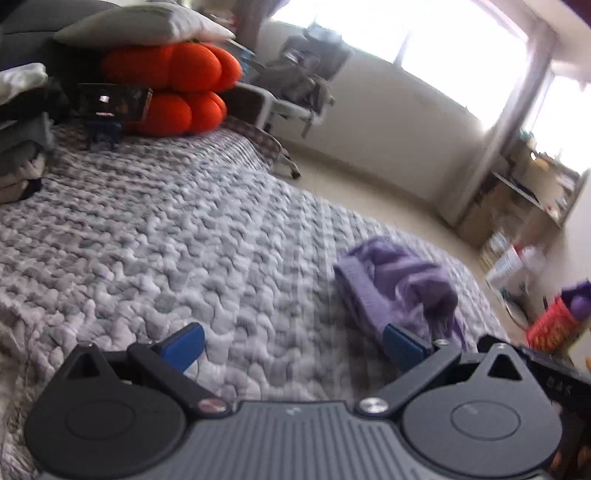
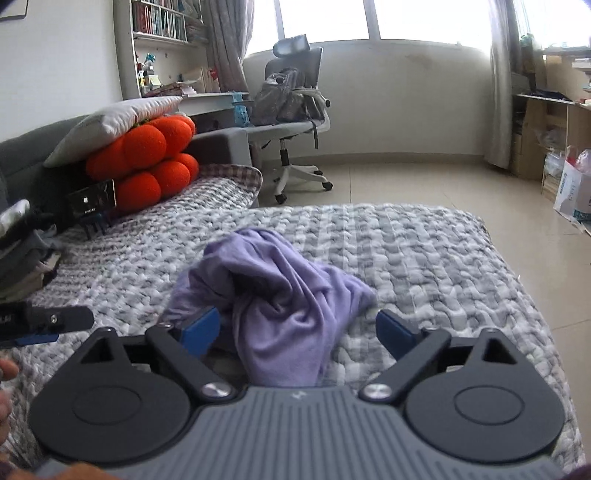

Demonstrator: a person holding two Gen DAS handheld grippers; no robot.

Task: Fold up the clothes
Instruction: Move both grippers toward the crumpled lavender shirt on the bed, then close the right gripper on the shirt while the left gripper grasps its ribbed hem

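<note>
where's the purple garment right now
The purple garment lies crumpled on the grey knitted blanket, between the open right gripper's fingers in the right wrist view, untouched by them.

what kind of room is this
Most likely a bedroom that doubles as a study: a bed under a knitted grey blanket with pillows at its head, a bookshelf over a desk, and an office chair by the window.

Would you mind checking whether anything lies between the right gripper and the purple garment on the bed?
Nothing visible does. The right gripper stands open, and the crumpled purple garment already lies in the gap between its blue fingers, on the grey knitted blanket. The pads are not pressing on it.
</note>
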